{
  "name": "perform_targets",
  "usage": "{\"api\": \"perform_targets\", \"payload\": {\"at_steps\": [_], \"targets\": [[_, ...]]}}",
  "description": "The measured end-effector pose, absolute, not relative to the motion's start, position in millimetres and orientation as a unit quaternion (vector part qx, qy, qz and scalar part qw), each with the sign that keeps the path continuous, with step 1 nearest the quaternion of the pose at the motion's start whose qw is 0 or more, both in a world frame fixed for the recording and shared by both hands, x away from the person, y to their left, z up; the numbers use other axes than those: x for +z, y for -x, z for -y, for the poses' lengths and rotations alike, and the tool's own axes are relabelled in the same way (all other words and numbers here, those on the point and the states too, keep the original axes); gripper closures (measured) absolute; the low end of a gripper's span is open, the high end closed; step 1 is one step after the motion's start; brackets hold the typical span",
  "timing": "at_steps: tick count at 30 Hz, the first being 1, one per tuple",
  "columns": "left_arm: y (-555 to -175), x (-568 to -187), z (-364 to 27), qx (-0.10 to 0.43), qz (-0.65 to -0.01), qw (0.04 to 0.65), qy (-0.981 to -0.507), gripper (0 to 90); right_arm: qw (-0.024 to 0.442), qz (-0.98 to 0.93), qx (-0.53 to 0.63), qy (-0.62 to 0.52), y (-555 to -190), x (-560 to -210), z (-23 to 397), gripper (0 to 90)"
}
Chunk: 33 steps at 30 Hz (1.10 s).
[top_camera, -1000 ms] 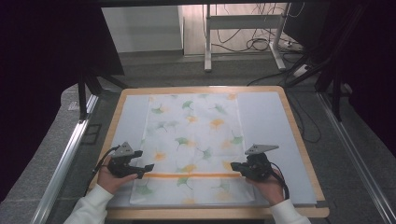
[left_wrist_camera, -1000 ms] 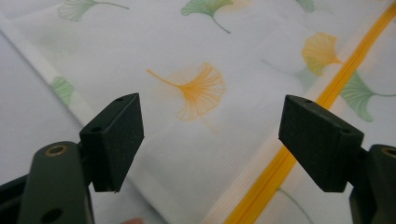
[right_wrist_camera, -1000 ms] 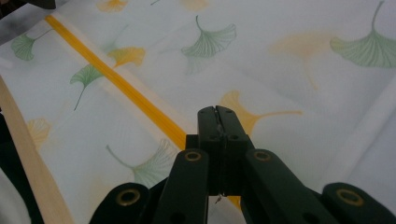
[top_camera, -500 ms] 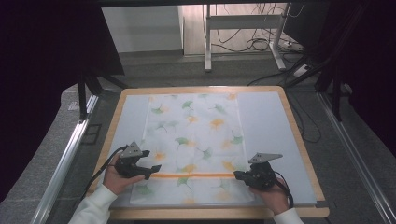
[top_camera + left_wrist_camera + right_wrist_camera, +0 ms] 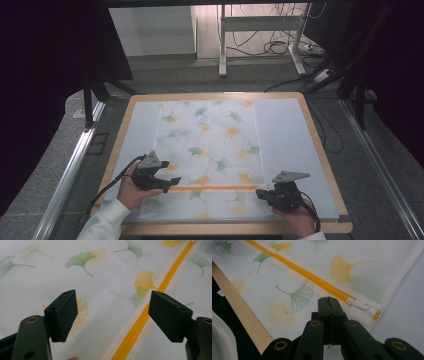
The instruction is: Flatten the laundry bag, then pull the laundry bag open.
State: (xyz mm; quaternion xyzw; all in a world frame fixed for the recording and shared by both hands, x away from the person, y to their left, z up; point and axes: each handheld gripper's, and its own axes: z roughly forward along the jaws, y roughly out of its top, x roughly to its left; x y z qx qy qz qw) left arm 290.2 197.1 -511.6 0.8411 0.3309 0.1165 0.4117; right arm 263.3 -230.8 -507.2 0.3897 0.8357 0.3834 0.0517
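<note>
Item: 1 mesh laundry bag (image 5: 210, 155), ginkgo print, flat on the surface (image 5: 295, 135), long axis running away from the person. Orange zipper (image 5: 215, 188) crosses the near end; white zipper pull (image 5: 359, 305) at its right end, just ahead of the right claw (image 5: 328, 302), which is closed on nothing. Left claw (image 5: 112, 312) wide open above the bag, empty, farther from the pull.

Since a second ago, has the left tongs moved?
Yes. The left tongs moved inward along the bag's orange zipper, away from the table's left wooden rim.
</note>
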Motion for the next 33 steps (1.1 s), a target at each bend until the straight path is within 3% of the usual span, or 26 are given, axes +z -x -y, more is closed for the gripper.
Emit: {"api": "perform_targets", "payload": {"at_steps": [33], "targets": [[-301,-509,-115,0.096,-0.268,0.399,-0.872,24.3,0.053,-0.838,0.377,-0.392,-257,-508,233,88.9]]}}
